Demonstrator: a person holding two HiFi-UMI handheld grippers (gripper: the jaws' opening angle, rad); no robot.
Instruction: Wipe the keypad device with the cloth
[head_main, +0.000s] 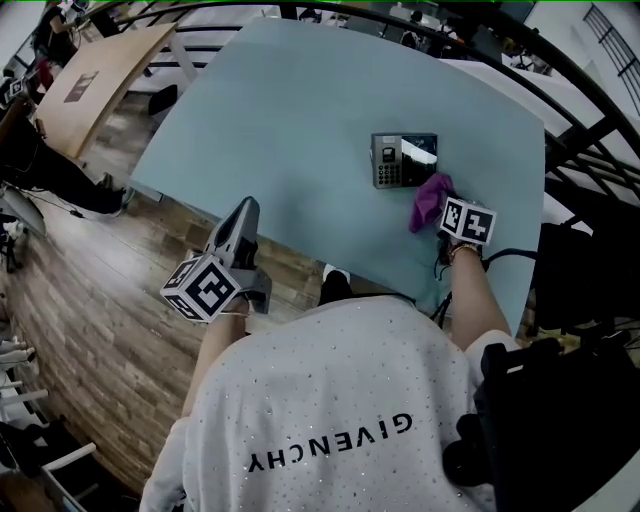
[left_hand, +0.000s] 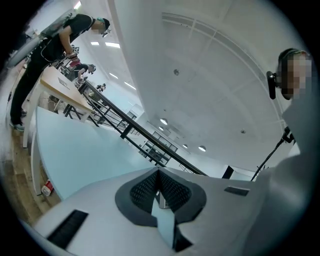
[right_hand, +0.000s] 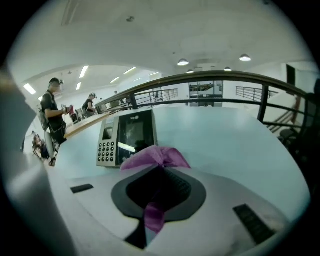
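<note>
The keypad device (head_main: 404, 160) is a grey box with a dark glossy screen and small keys to the left of it. It lies face up on the light blue tabletop (head_main: 300, 120). The purple cloth (head_main: 431, 200) is bunched and pinched in the right gripper (right_hand: 159, 167), at the device's near right corner.

Broad tabletop (head_main: 300, 120) lies open from its left edge to the keypad device (head_main: 404, 160) — the obstacle, cloth (head_main: 432, 198) bunched at its near-right corner.
</note>
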